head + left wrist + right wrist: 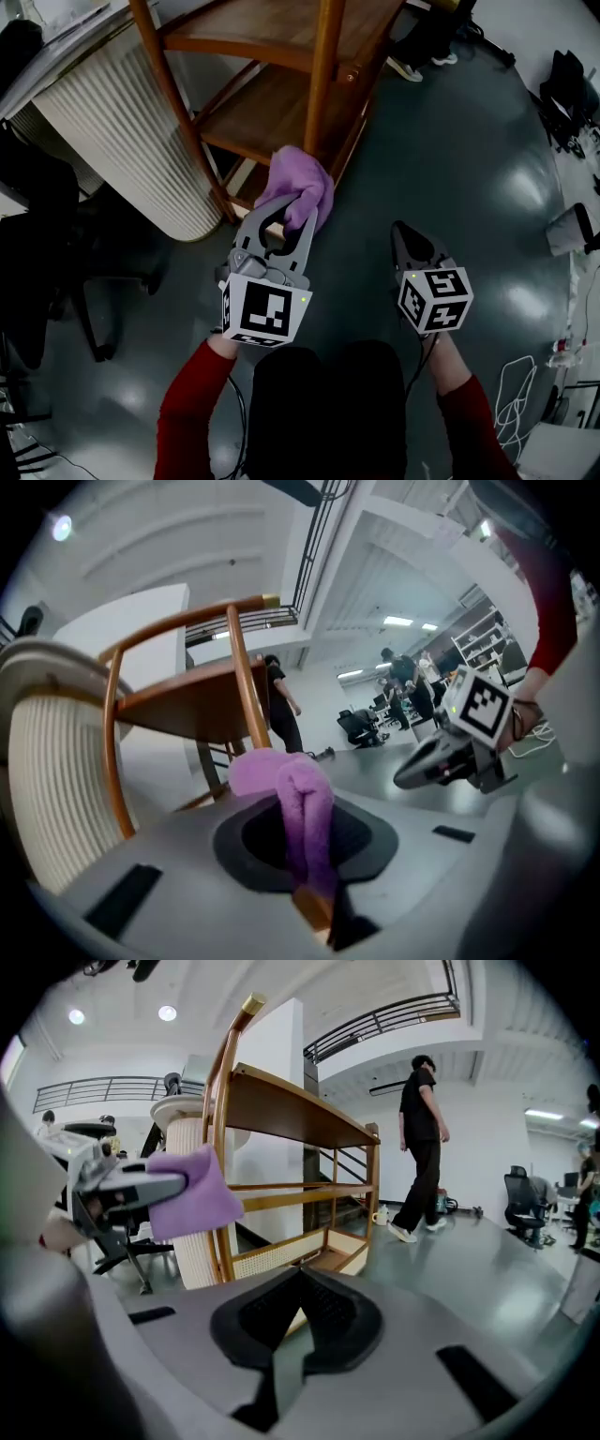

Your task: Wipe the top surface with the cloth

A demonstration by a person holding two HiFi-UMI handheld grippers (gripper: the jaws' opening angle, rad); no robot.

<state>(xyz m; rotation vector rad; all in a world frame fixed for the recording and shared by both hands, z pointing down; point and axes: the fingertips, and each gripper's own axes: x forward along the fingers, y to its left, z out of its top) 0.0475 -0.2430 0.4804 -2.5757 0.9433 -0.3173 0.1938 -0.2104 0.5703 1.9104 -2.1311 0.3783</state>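
A purple cloth (298,190) is bunched between the jaws of my left gripper (289,214), which is shut on it. It hangs in the air just in front of the wooden shelf unit (272,103), level with its lower shelves. In the left gripper view the cloth (298,803) fills the gap between the jaws, with the shelf's top board (187,697) beyond. My right gripper (406,236) is shut and holds nothing, a little to the right over the floor. In the right gripper view the cloth (192,1194) hangs at the left, beside the shelf's top board (291,1110).
A white ribbed column (122,122) stands close to the shelf's left side. A black office chair (37,234) is further left. Cables (525,384) lie on the grey floor at the right. A person (422,1138) walks behind the shelf.
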